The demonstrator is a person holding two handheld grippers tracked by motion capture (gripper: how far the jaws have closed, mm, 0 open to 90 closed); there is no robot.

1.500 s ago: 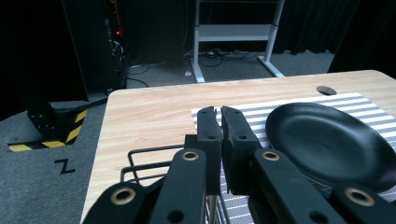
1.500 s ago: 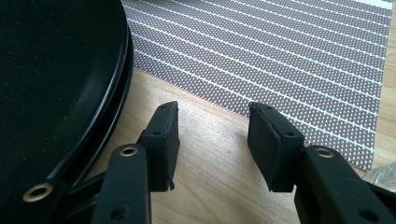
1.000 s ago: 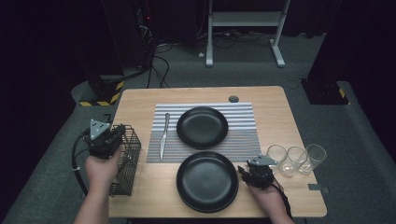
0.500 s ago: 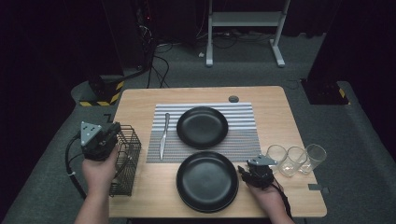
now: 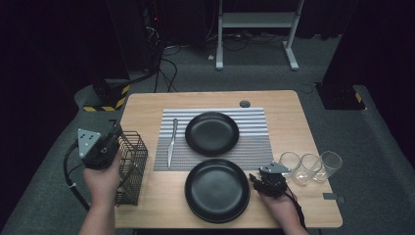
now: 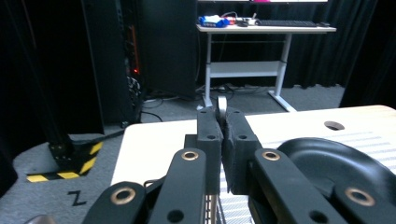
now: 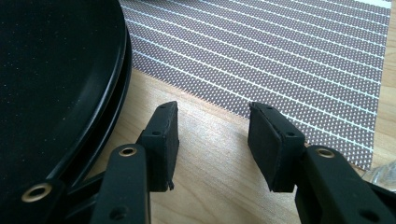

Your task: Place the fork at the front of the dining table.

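My left gripper (image 5: pixel 115 133) hangs above the left side of the black wire basket (image 5: pixel 131 169). In the left gripper view its jaws (image 6: pixel 222 119) are shut on a thin metal utensil (image 6: pixel 222 103), whose rounded silver end pokes up between the pads; the rest of it is hidden. My right gripper (image 5: pixel 259 176) rests low on the wooden table, just right of the near black plate (image 5: pixel 217 189). In the right gripper view it (image 7: pixel 212 135) stands open with bare wood between the pads, the plate's rim (image 7: pixel 93 107) to its left.
A striped placemat (image 5: pixel 254 147) carries a second black plate (image 5: pixel 212 133) and a knife (image 5: pixel 171 142) along its left side. Three clear glasses (image 5: pixel 310 166) stand in a row at the right, close to my right gripper. A small round hole (image 5: pixel 244 104) marks the table's far edge.
My left gripper has drifted a little to the left, from over the basket towards its left edge. The right gripper has stayed where it was.
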